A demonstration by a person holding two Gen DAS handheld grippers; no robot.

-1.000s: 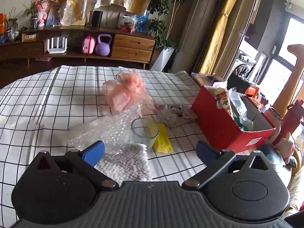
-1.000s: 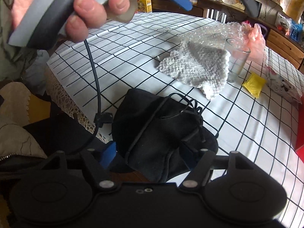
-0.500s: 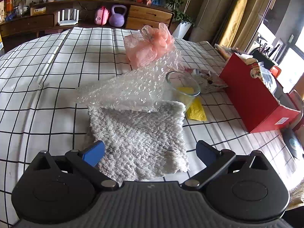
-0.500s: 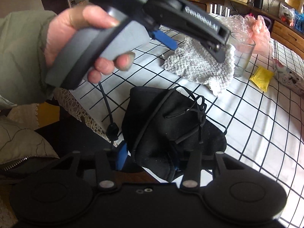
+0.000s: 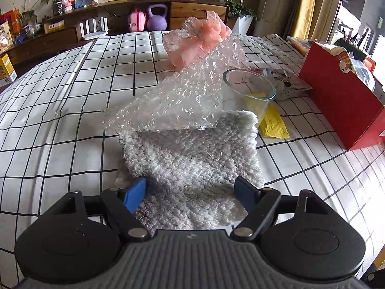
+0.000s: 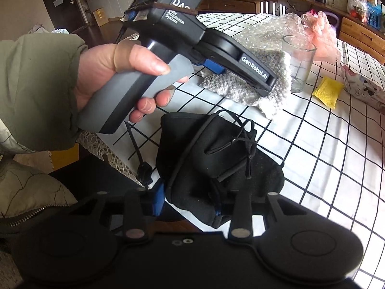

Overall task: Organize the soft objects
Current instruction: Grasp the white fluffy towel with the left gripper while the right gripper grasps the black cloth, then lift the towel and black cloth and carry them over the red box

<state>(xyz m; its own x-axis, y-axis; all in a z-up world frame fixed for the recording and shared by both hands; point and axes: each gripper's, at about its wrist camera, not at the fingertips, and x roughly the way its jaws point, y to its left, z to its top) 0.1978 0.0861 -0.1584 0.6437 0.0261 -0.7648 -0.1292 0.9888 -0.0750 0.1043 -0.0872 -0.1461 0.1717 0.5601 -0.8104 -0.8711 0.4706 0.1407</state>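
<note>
A fluffy white knitted cloth [image 5: 192, 163] lies on the checked table [image 5: 60, 120], its far end under a sheet of bubble wrap [image 5: 182, 96]. My left gripper [image 5: 190, 193] is low over the cloth's near end. Its jaws are closing, with the cloth between the blue pads [image 5: 134, 193] and a little room still at the sides. The right wrist view shows a hand holding that left gripper [image 6: 243, 77] above the white cloth [image 6: 272, 91]. My right gripper [image 6: 187, 207] is still closing, squeezing a black drawstring pouch [image 6: 216, 156] at the table's near edge.
A clear glass [image 5: 250, 91] stands beside the cloth, a yellow cloth [image 5: 274, 122] behind it. A pink mesh bundle [image 5: 199, 38] and a printed pouch [image 5: 286, 84] lie farther back. A red box [image 5: 336, 106] full of items stands at the right.
My left gripper has come down over the white cloth and its jaws have narrowed. The right jaws have closed in on the black pouch, which has hardly moved.
</note>
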